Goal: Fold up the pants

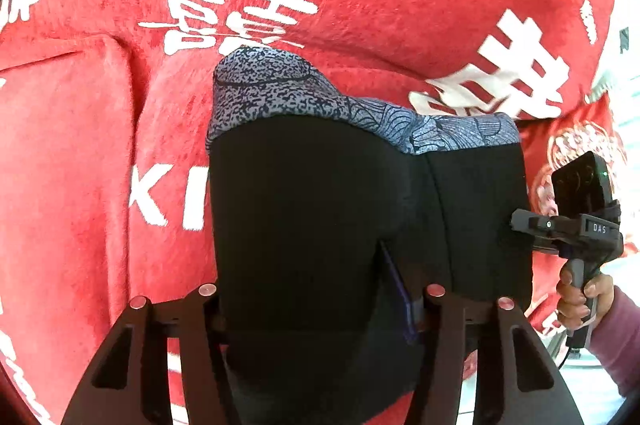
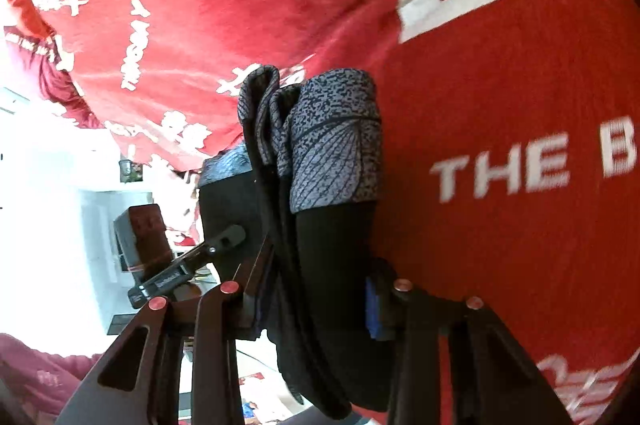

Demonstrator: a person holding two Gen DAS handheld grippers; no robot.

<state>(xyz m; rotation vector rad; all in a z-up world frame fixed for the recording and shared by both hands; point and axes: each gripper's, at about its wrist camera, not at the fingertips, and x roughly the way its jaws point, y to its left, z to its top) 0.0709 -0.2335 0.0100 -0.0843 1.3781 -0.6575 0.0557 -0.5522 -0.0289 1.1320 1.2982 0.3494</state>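
Black pants point(image 1: 320, 217) with a grey-blue printed cuff band point(image 1: 280, 93) hang between both grippers, lifted off a red plush blanket point(image 1: 100, 145) with white lettering.

Left gripper point(image 1: 320, 301): jaws narrowed onto a thick wad of black fabric, pads pressing it. From this view the cloth fills six o'clock up to centre; the printed band sits at twelve o'clock of the bundle.

Right gripper point(image 2: 316, 289): likewise clamped on the pants, several stacked layers showing edge-on between the fingers. In the left wrist view it enters at three o'clock, a hand point(image 1: 576, 293) on its handle, biting the right edge of the fabric.

Handling, as I judge it: light, soft, stretchy knit; no stiffness, so it sags and bunches between holds. The layers may slide over one another if the pinch is shallow. Best holds look like the outer edges or corners near the cuff band, taking all layers deep in the jaws and keeping the span taut.
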